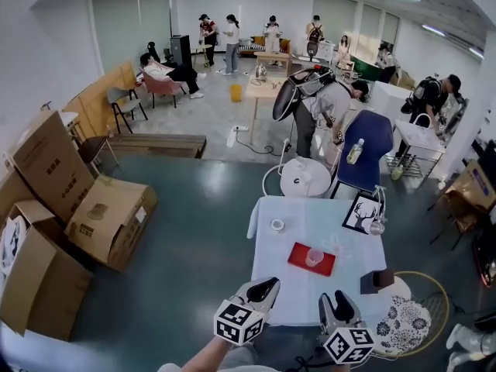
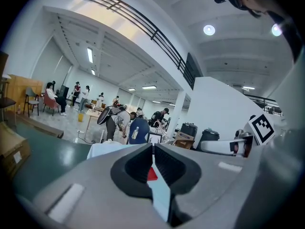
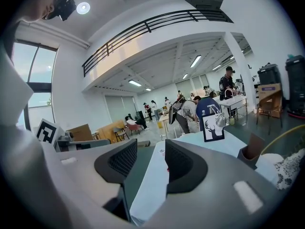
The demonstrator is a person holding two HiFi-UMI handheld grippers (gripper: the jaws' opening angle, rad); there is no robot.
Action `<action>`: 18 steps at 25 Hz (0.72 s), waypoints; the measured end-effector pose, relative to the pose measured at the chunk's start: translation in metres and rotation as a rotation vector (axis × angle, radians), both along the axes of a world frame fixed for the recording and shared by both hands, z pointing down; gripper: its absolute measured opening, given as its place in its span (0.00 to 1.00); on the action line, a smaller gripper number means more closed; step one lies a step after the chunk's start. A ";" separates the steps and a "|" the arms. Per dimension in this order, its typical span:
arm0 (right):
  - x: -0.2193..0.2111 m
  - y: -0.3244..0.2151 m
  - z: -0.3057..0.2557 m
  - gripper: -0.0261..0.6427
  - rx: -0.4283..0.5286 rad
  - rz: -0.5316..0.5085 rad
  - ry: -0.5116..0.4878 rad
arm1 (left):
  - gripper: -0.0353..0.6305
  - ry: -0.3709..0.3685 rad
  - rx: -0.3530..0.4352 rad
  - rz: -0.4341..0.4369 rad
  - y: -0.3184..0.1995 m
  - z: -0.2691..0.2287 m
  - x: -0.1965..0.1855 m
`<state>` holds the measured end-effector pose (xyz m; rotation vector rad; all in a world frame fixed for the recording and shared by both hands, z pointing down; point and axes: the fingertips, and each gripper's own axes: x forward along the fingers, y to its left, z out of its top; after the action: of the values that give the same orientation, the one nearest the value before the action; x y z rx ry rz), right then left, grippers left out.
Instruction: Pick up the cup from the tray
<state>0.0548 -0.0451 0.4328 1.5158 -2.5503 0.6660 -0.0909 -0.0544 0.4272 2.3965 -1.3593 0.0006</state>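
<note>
A clear plastic cup (image 1: 314,257) stands upright on a flat red tray (image 1: 311,260) in the middle of the table with a white cloth (image 1: 279,273). Both grippers hover over the table's near edge, short of the tray. My left gripper (image 1: 262,289) sits to the tray's lower left, its jaws shut with nothing in them; in the left gripper view (image 2: 153,149) a sliver of the red tray (image 2: 151,174) shows through the thin slit. The right gripper (image 1: 339,301) is below the tray's right end, and its jaws (image 3: 151,147) stand apart and empty.
On the cloth lie a tape roll (image 1: 277,225), a framed deer picture (image 1: 362,213) and a brown box (image 1: 377,280) at the right edge. A patterned stool (image 1: 403,324) stands right of the table, a blue chair (image 1: 366,149) and a round white table (image 1: 304,178) behind it. Cardboard boxes (image 1: 108,219) sit left.
</note>
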 end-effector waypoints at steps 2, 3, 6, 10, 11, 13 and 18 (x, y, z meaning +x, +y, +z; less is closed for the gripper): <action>-0.003 -0.009 0.001 0.34 -0.001 0.010 0.004 | 0.06 0.000 -0.003 0.009 -0.012 0.001 -0.004; -0.002 -0.012 0.003 0.34 -0.004 0.018 0.006 | 0.06 -0.001 -0.008 0.016 -0.015 0.003 -0.004; -0.001 -0.023 0.010 0.36 0.008 0.041 0.007 | 0.06 -0.015 -0.001 0.026 -0.030 0.010 -0.007; -0.017 -0.057 0.007 0.37 0.046 0.036 -0.002 | 0.06 -0.029 0.036 -0.006 -0.064 0.003 -0.027; -0.016 -0.057 0.007 0.37 0.039 0.044 0.005 | 0.06 -0.023 0.023 0.005 -0.064 0.004 -0.025; -0.012 -0.053 0.010 0.39 0.019 0.067 0.023 | 0.06 -0.016 -0.006 0.036 -0.061 0.008 -0.019; -0.012 -0.062 0.023 0.43 -0.006 0.071 0.054 | 0.08 -0.035 -0.055 0.077 -0.070 0.024 -0.013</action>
<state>0.0426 -0.1075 0.4553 1.6062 -2.4635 0.6313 -0.1038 -0.1239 0.4508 2.4114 -1.2645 0.0999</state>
